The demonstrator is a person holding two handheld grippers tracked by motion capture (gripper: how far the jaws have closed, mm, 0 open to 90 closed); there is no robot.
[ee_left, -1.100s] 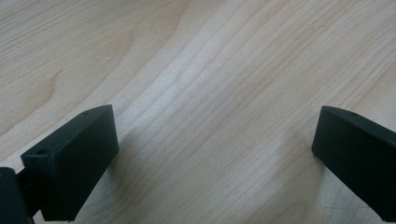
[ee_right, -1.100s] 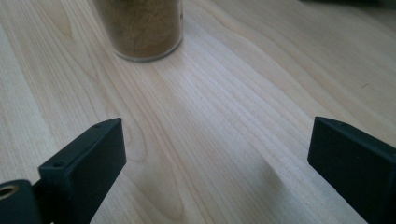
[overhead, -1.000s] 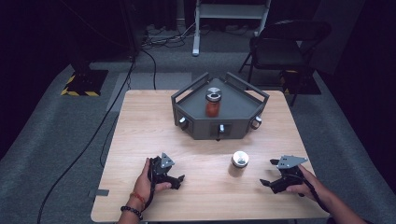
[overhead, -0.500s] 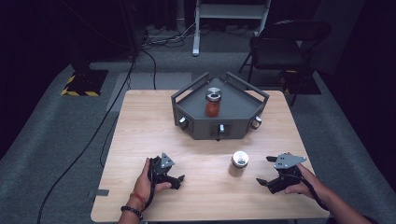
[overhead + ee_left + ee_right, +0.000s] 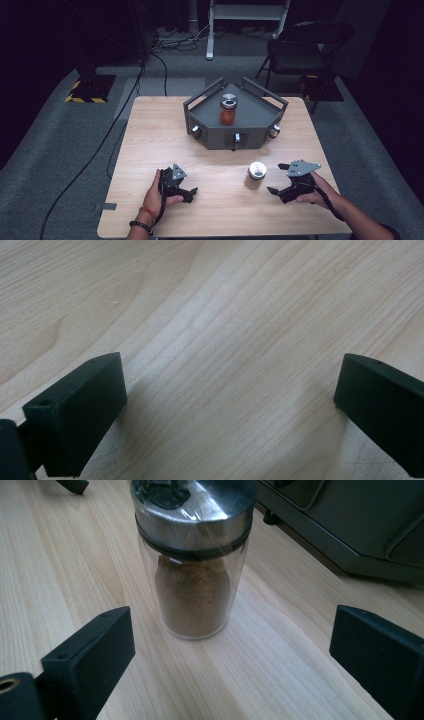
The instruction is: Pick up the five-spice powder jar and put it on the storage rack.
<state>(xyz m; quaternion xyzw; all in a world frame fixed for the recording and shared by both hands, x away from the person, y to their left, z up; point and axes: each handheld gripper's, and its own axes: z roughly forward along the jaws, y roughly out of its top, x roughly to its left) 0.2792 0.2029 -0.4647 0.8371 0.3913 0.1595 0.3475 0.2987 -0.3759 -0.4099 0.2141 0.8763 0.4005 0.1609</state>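
From above, my right tongs lie spread just right of the spice jar, which stands upright on the desk in front of the grey tray; my left tongs rest spread, well apart

My left view: bare desk between spread jaws

My right view: the jar stands ahead of the spread jaws, untouched

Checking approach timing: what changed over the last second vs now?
The right gripper moved left across the table, toward the brown spice jar; its jaws are open and the jar stands ahead of them, untouched. Nothing was gripped or released. Unchanged: the left gripper rests open on the table, the brown spice jar stands upright, and the red jar sits in the grey tray.
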